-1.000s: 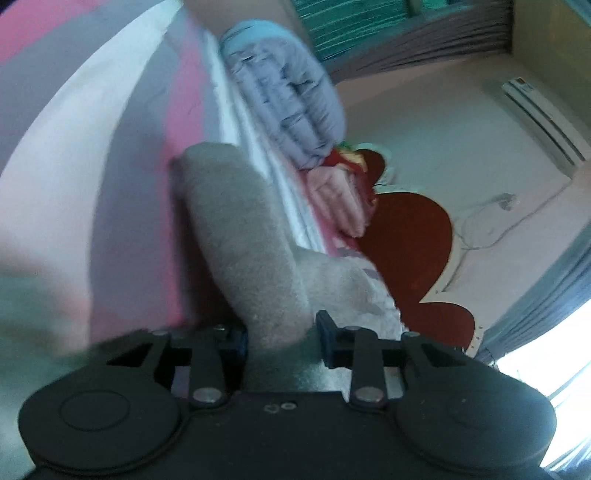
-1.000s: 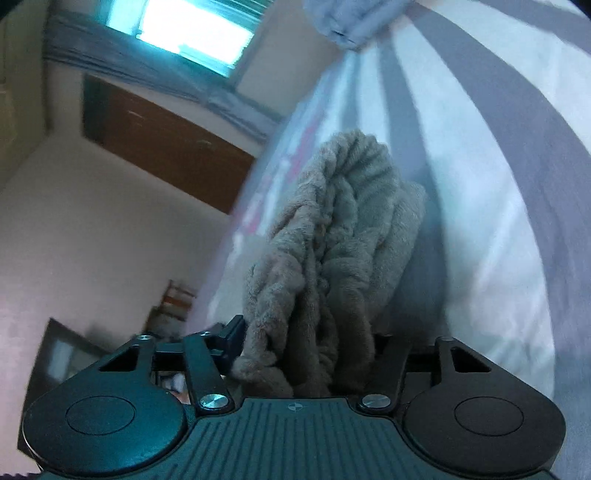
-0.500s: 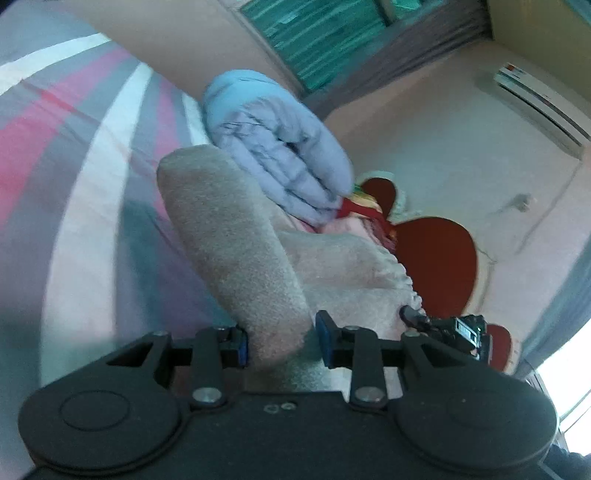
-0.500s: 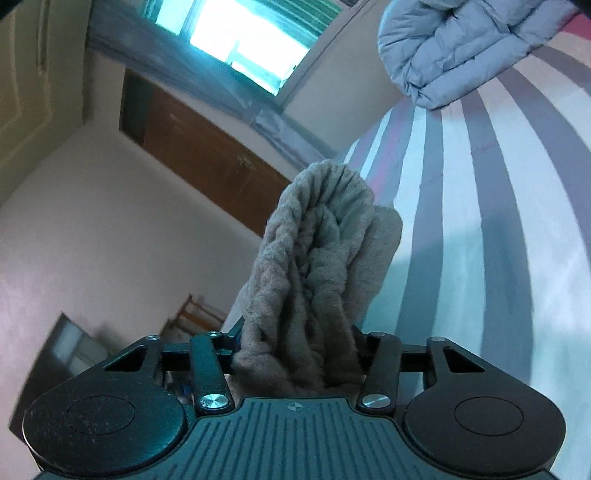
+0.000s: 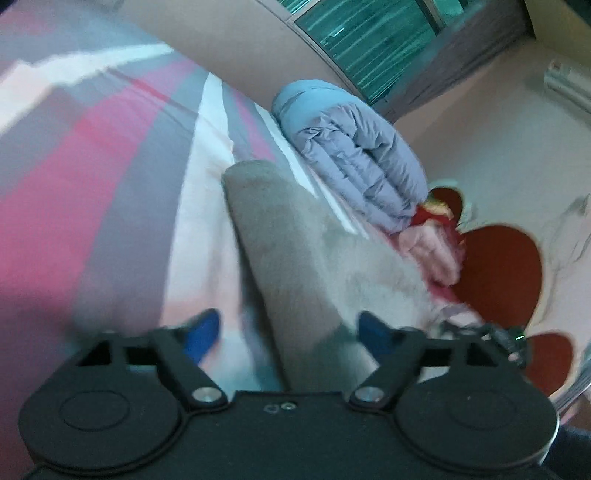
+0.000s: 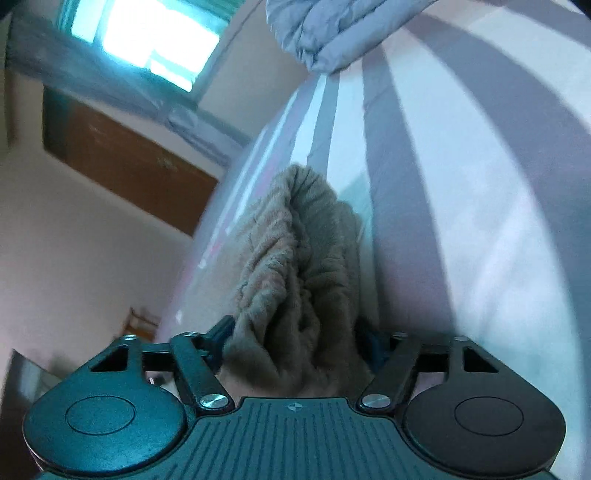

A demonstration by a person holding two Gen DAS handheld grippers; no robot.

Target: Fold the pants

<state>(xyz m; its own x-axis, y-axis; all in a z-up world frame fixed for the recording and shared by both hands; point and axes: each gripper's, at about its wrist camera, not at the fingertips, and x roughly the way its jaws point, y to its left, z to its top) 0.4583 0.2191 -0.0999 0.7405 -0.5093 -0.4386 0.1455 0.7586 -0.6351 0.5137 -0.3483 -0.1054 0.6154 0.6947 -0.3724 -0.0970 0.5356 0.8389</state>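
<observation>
The grey-beige fleece pants (image 5: 288, 251) lie on the striped bed sheet (image 5: 92, 221) and run away from my left gripper (image 5: 286, 330). Its jaws are opening wide; the blue pads (image 5: 201, 328) stand clear of the cloth on the left side, with the pants' edge loose between them. In the right wrist view a bunched, gathered end of the pants (image 6: 295, 258) fills the gap of my right gripper (image 6: 297, 339). Its jaws are opening too; the cloth brushes the left pad and a thin dark gap shows at the right pad.
A rolled blue-grey duvet (image 5: 354, 158) lies at the far end of the bed, also seen as the duvet (image 6: 332, 33). Pink clothing (image 5: 432, 251) sits by a red headboard (image 5: 498, 273). A brown wardrobe (image 6: 122, 166) and a window (image 6: 147, 37) stand beyond the bed's edge.
The left jaws sprang wide apart and let go of the pants. The right jaws widened around the bunched end. Both grippers came down toward the sheet, and the pants now rest on it.
</observation>
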